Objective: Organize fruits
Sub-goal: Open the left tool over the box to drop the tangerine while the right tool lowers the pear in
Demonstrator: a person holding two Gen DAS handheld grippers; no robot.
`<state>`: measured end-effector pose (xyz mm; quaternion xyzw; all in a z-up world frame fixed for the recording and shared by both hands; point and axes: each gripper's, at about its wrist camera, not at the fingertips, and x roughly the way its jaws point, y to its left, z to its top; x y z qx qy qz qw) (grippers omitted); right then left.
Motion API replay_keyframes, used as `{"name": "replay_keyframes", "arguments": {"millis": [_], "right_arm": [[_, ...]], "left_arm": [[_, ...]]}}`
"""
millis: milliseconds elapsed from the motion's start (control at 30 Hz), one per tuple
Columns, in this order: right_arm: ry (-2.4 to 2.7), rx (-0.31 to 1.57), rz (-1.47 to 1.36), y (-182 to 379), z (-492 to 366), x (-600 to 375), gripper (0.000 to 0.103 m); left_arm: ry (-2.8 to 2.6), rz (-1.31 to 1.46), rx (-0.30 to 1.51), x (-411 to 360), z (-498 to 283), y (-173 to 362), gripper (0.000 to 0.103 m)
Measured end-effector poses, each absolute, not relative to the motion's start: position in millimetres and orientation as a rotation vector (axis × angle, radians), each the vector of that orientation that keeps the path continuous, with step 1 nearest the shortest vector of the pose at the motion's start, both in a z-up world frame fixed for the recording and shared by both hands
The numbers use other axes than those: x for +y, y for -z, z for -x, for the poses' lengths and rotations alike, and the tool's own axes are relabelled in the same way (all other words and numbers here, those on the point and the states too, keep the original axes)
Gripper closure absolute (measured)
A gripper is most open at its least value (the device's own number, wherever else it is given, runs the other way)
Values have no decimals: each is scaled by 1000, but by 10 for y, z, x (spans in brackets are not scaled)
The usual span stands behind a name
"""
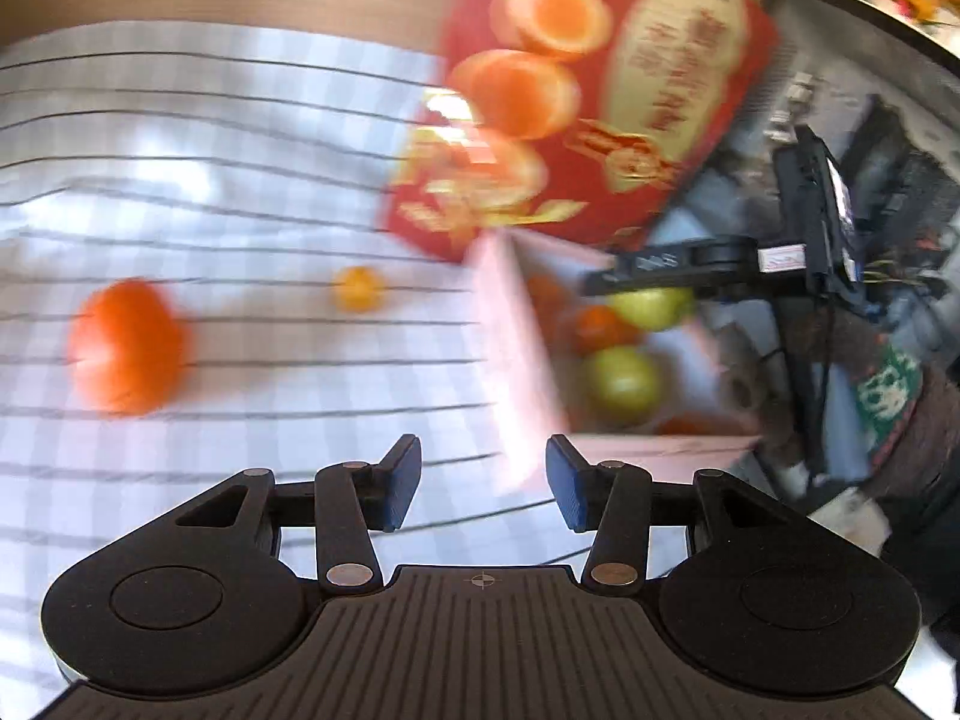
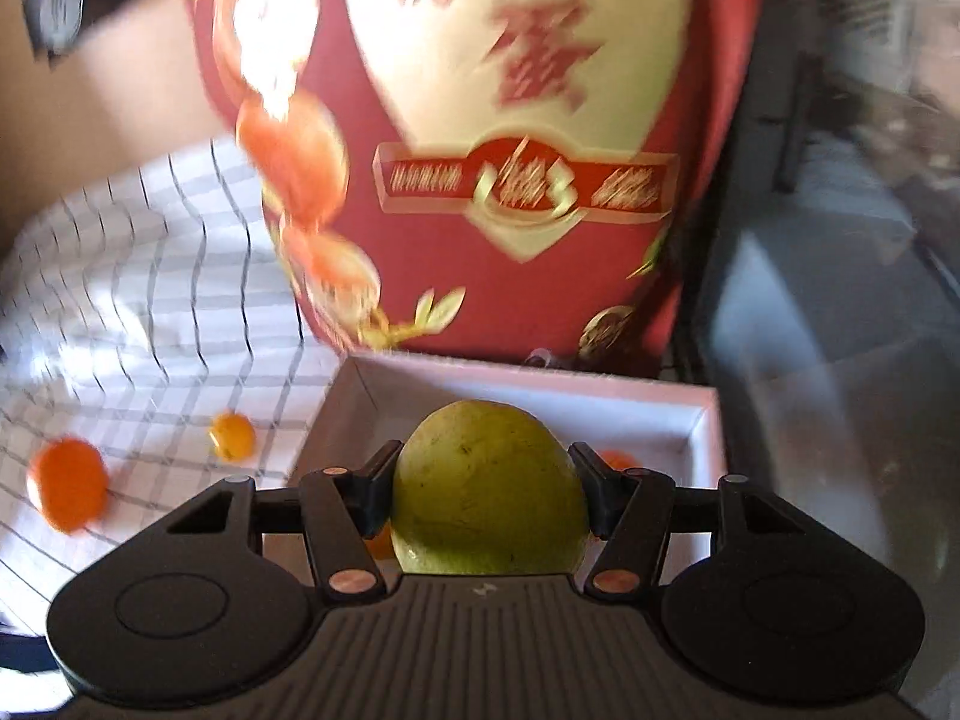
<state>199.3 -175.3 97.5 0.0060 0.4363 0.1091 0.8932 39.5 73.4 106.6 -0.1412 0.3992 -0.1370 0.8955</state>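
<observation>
- The right gripper (image 2: 486,492) is clamped on a green apple (image 2: 489,489), one finger on each side of it, at the bottom centre of the right wrist view.
- The held apple hangs above the near part of a white box (image 2: 699,420), whose walls frame it left, back and right.
- A bit of orange fruit (image 2: 613,457) shows inside the box, just right of the apple.
- The red lid (image 2: 540,138), printed with oranges and gold lettering, stands up behind the box and fills the upper middle of that view.
- On the checked cloth (image 2: 150,276), lower left, lie an orange (image 2: 67,492) and a smaller yellow-orange fruit (image 2: 232,435), apart from each other and outside the box.
- In the left wrist view the left gripper (image 1: 483,483) is empty, its blue-padded fingers (image 1: 401,483) spread apart over the cloth at the bottom centre.
- There the box (image 1: 516,372) sits right of centre, holding a second green apple (image 1: 624,384) and some orange fruit (image 1: 600,327), with the right gripper's apple (image 1: 651,306) above them.
- The orange (image 1: 126,345) lies at the left of that view and the small fruit (image 1: 359,288) near the middle; both views are blurred.
</observation>
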Motion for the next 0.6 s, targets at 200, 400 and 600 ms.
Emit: {"name": "replay_keyframes", "arguments": {"millis": [200, 400, 600], "right_arm": [[-207, 931, 113, -677, -2134, -1456, 44], [-240, 907, 213, -622, -2179, -1228, 45], [-212, 909, 194, -629, -2155, -1224, 43]], "left_arm": [[142, 354, 823, 1222, -136, -1086, 52], [87, 356, 825, 1376, -35, -1106, 52], [122, 353, 853, 1352, 38, -1043, 53]]}}
